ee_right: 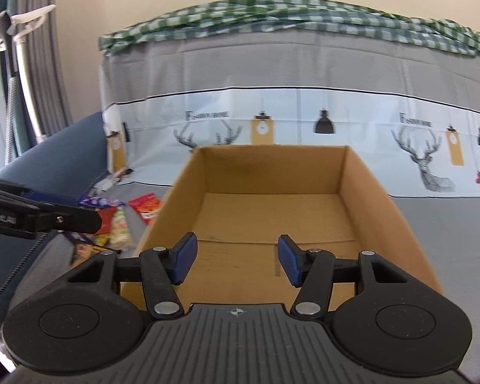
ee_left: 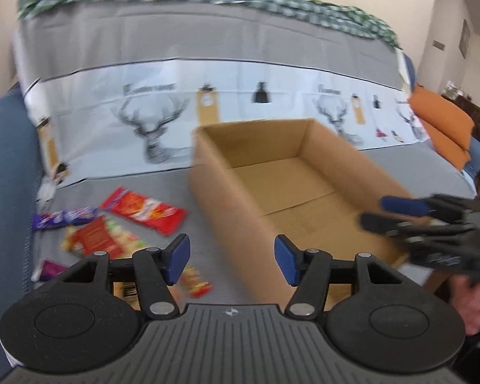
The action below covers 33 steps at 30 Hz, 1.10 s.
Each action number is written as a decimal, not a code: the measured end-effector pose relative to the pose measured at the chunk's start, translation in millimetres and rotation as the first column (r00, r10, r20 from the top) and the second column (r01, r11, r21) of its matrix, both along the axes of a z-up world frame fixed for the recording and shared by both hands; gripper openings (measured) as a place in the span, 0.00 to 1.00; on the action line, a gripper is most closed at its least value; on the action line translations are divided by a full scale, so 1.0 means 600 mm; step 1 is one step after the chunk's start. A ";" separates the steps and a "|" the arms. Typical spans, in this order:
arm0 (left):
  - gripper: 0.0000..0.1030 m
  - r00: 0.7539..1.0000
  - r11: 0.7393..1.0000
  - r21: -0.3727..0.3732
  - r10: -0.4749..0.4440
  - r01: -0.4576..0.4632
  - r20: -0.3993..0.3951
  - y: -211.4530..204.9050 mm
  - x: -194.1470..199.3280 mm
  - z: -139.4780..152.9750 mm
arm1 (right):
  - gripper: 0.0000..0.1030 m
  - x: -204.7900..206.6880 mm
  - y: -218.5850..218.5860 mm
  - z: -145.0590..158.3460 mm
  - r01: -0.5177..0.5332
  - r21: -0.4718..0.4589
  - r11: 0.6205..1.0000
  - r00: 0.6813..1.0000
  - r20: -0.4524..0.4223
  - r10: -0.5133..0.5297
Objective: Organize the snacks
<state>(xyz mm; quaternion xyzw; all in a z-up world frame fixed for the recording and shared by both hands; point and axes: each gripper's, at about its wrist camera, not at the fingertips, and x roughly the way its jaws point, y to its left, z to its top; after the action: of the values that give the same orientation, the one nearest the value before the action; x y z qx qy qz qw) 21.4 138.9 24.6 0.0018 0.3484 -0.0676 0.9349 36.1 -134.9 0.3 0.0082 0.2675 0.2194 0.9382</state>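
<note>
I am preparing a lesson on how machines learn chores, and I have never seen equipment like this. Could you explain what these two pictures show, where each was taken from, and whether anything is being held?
There is no robot here: a person holds a black two-finger tool with blue pads in each hand, and a camera on each tool looks forward along its fingers.

One picture is from the left gripper, the other from the right gripper. Each tool also shows in the other's view.

Both face an open brown cardboard box, with nothing visible inside, on a grey cloth printed with deer heads. Beside the box lie the snacks: a red wrapped packet, a purple wrapped bar and a few other colourful packets.

Both grippers are open and hold nothing.
</note>
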 end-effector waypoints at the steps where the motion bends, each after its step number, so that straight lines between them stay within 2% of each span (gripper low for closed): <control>1: 0.63 0.999 0.998 -0.049 0.042 -0.042 -0.004 0.029 -0.002 -0.017 | 0.56 -0.002 0.009 0.000 -0.012 -0.003 1.000 1.000 0.005 0.012; 2: 0.63 0.996 0.991 -0.100 0.087 -0.089 -0.025 0.055 -0.002 -0.033 | 0.56 -0.004 0.018 0.000 -0.024 -0.006 1.000 1.000 0.009 0.024; 3: 0.64 0.990 0.978 -0.159 0.122 -0.132 -0.073 0.083 0.000 -0.051 | 0.57 -0.006 0.028 0.001 -0.037 -0.002 0.999 0.999 0.013 0.037; 4: 0.66 0.977 0.966 -0.182 0.159 -0.184 -0.143 0.106 0.006 -0.066 | 0.57 -0.007 0.038 0.001 -0.048 0.003 0.999 0.999 0.016 0.048; 7: 0.77 0.943 0.943 -0.165 0.249 -0.287 -0.220 0.145 0.017 -0.091 | 0.57 -0.013 0.066 -0.002 -0.082 0.024 0.996 0.997 0.015 0.082; 11: 0.77 0.925 0.939 -0.131 0.277 -0.318 -0.258 0.166 0.021 -0.111 | 0.58 -0.023 0.119 -0.012 -0.163 0.034 0.986 0.986 0.029 0.162; 16: 0.79 0.903 0.908 -0.189 0.309 -0.374 -0.299 0.199 0.004 -0.127 | 0.61 -0.051 0.192 -0.023 -0.285 0.025 0.958 0.957 0.054 0.284; 18: 0.79 0.894 0.894 -0.215 0.317 -0.393 -0.318 0.208 -0.001 -0.127 | 0.65 -0.070 0.216 -0.022 -0.338 0.020 0.941 0.938 0.085 0.335; 22: 0.79 0.881 0.874 -0.244 0.328 -0.420 -0.342 0.216 -0.002 -0.132 | 0.68 -0.100 0.261 -0.047 -0.420 -0.058 0.906 0.900 0.099 0.424; 24: 0.79 0.874 0.868 -0.248 0.332 -0.431 -0.355 0.220 -0.002 -0.136 | 0.70 -0.102 0.280 -0.067 -0.448 -0.087 0.890 0.888 0.070 0.454; 26: 0.80 0.871 0.864 -0.257 0.328 -0.433 -0.364 0.221 -0.001 -0.140 | 0.76 -0.100 0.296 -0.086 -0.466 -0.099 0.879 0.881 0.036 0.471; 29: 0.82 0.869 0.869 -0.249 0.319 -0.428 -0.378 0.218 0.006 -0.146 | 0.79 -0.087 0.321 -0.112 -0.480 -0.128 0.868 0.877 -0.049 0.478; 31: 0.83 0.868 0.872 -0.245 0.314 -0.424 -0.385 0.215 0.011 -0.150 | 0.87 -0.082 0.332 -0.124 -0.492 -0.128 0.861 0.870 -0.084 0.485; 33: 0.87 0.864 0.872 -0.242 0.311 -0.425 -0.395 0.213 0.018 -0.156 | 0.88 -0.081 0.334 -0.134 -0.494 -0.142 0.858 0.868 -0.128 0.479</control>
<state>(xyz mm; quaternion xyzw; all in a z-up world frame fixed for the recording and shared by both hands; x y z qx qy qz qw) 32.3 266.6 -68.9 -0.2296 0.4842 0.0595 0.8422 -12.2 65.3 -80.3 -0.1300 0.3197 0.4252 0.8367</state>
